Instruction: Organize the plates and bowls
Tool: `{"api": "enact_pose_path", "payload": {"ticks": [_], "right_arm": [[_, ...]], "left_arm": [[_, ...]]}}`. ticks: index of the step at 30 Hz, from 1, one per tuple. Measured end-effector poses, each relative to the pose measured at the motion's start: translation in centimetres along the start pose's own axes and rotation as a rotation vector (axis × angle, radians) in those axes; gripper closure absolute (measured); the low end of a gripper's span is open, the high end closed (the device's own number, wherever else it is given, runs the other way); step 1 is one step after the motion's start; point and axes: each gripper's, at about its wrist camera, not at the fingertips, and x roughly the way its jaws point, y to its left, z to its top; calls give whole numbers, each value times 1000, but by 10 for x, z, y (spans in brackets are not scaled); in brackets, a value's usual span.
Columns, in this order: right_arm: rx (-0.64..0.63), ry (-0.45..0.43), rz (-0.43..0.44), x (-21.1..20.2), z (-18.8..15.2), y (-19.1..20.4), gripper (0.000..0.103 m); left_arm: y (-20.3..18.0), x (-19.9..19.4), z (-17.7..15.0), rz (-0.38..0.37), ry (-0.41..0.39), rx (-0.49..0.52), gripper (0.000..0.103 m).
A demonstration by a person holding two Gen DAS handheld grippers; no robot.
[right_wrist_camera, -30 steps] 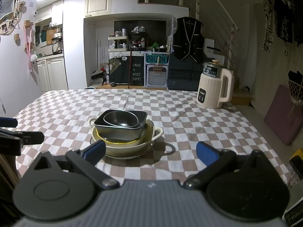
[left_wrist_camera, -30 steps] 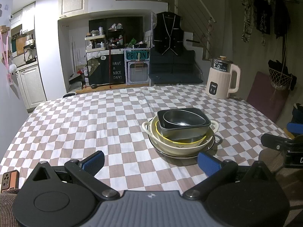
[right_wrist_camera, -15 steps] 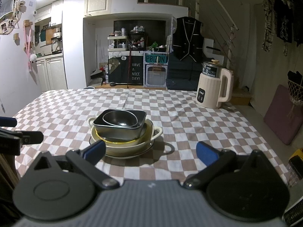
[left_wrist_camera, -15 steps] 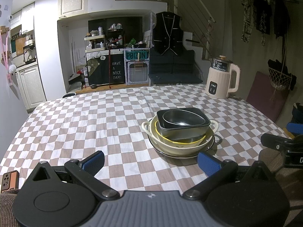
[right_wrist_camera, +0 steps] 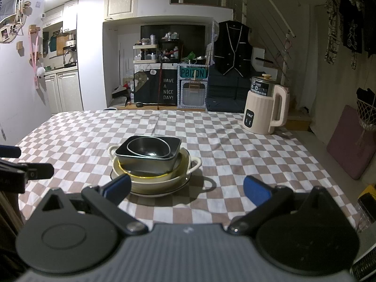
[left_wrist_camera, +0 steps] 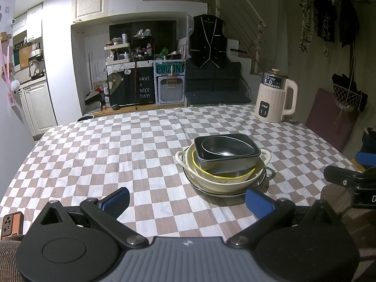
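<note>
**Dish stack nested mid-surface, both tongs spread and empty**

Hidden: plate [left_wrist_camera: 262, 180] at the stack bottom shows only a dark-rimmed edge; the yellow-rimmed bowl [left_wrist_camera: 197, 167] is mostly covered, just its rim visible. Phone [left_wrist_camera: 11, 224] cut off at 8 o'clock in left view.

Stack, bottom up: plate, cream two-handled bowl [left_wrist_camera: 221, 183], yellow-rimmed bowl, dark rectangular dish [left_wrist_camera: 235, 163], dark round bowl [left_wrist_camera: 225, 146] inside it. Sits on the checkered surface [left_wrist_camera: 105, 155], at 2 o'clock from left tongs [left_wrist_camera: 188, 199], 11 o'clock from right tongs [right_wrist_camera: 186, 188]. Kettle [left_wrist_camera: 276, 98] at far 1 o'clock, well apart.

Both tongs low over the near edge, level, blue pads wide apart, pinching nothing.
</note>
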Motion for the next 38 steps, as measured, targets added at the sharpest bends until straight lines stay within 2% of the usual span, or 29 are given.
{"api": "enact_pose_path", "payload": {"ticks": [38], "right_arm": [[1, 0, 0, 0, 0, 0, 1]], "left_arm": [[1, 0, 1, 17, 0, 2, 0]]}}
